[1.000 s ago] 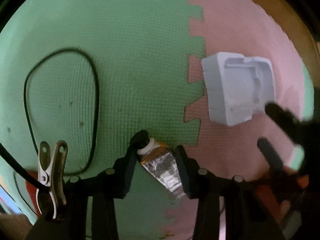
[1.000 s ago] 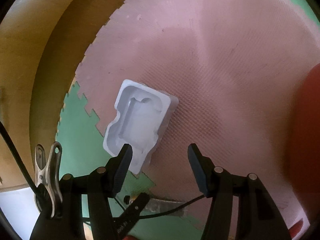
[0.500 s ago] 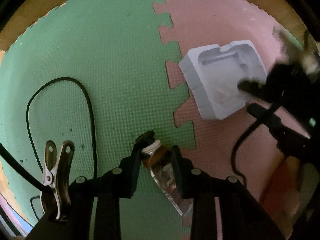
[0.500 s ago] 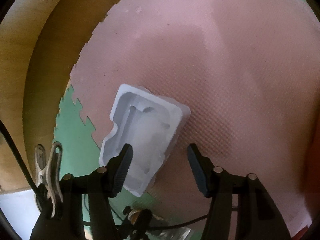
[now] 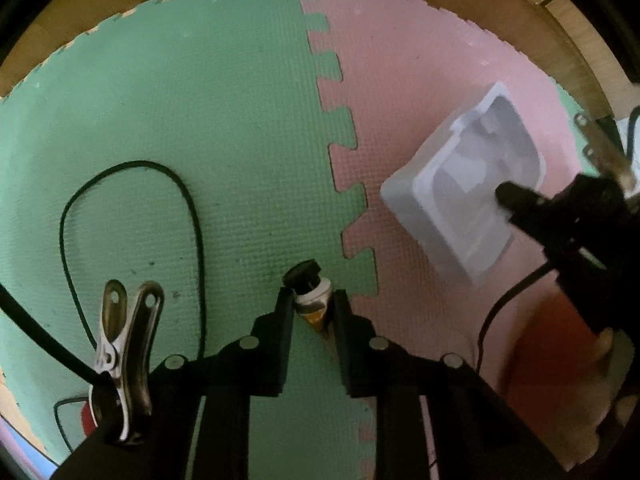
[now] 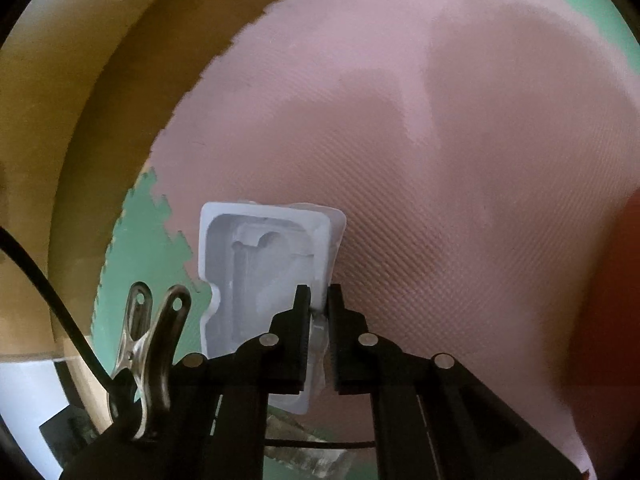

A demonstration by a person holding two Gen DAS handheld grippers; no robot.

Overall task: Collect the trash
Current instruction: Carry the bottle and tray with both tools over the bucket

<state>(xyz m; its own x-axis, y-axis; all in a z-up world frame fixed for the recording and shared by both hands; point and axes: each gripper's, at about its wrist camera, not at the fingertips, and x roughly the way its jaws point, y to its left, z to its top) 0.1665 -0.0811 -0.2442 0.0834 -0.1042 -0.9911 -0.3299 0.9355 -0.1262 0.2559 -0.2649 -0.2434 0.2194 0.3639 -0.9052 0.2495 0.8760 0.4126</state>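
The left gripper [image 5: 312, 308] has just closed its jaws on a squeezed tube [image 5: 314, 300], held over the green mat [image 5: 200, 120] beside the seam. Right of that seam, the right gripper [image 6: 318, 312] has just clamped its jaws onto one wall of the white tray [image 6: 256, 264] over the pink mat [image 6: 480, 160]. Pick-up looks done; next, both pieces likely need carrying to a bin, which is not in view.

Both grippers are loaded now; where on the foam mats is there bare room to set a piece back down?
Free: the green foam mat between the black cable loop and the toothed seam, and the pink foam mat beyond the white moulded plastic tray. Crowded: the seam, where the left gripper pinches the crumpled foil tube.
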